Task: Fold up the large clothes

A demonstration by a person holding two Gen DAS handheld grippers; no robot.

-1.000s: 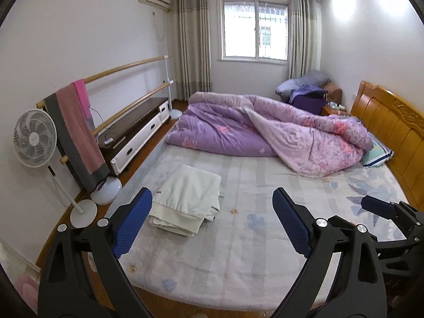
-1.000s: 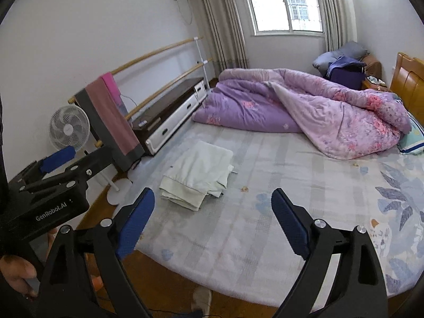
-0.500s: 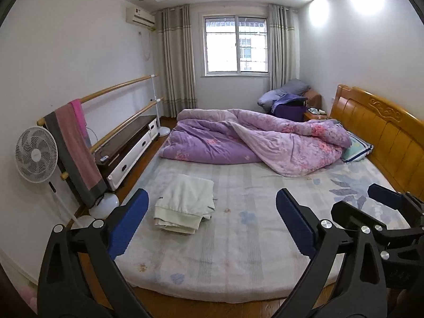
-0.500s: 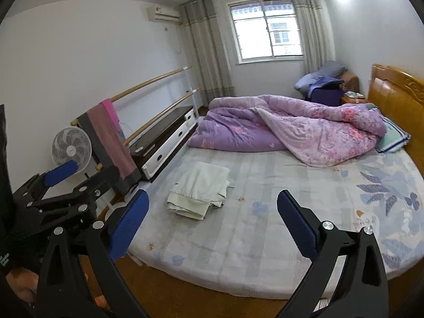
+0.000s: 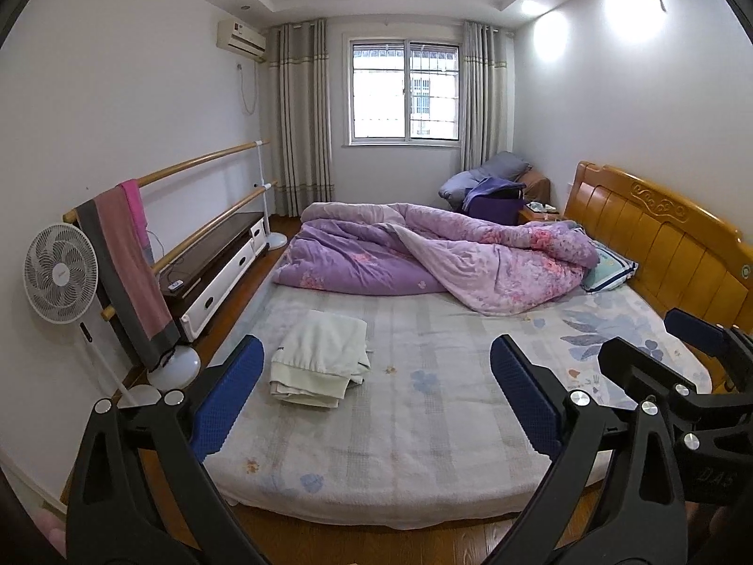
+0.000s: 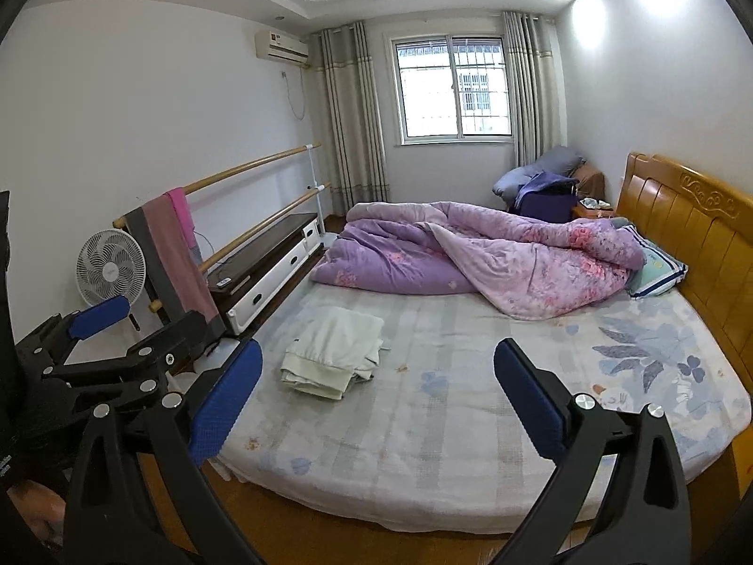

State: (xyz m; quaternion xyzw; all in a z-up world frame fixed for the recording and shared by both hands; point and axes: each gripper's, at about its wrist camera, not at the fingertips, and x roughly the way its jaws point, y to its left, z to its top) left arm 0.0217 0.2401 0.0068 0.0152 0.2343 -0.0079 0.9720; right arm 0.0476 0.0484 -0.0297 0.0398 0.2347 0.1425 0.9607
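A folded cream-white garment (image 5: 320, 358) lies on the left part of the bed (image 5: 423, 423); it also shows in the right wrist view (image 6: 332, 358). My left gripper (image 5: 374, 398) is open and empty, held back off the foot of the bed, well short of the garment. My right gripper (image 6: 376, 400) is open and empty too, at a similar distance. The right gripper shows at the right edge of the left wrist view (image 5: 696, 376), and the left gripper at the left edge of the right wrist view (image 6: 94, 353).
A crumpled purple duvet (image 5: 433, 259) and a pillow (image 5: 607, 273) lie at the far side by the wooden headboard (image 5: 659, 235). Left of the bed stand a white fan (image 5: 59, 273), a rail with towels (image 5: 127, 259) and a low TV cabinet (image 5: 212, 268).
Both grippers have pulled back and up from the bed, so the bed and the folded garment look farther off. Both stay open and empty.
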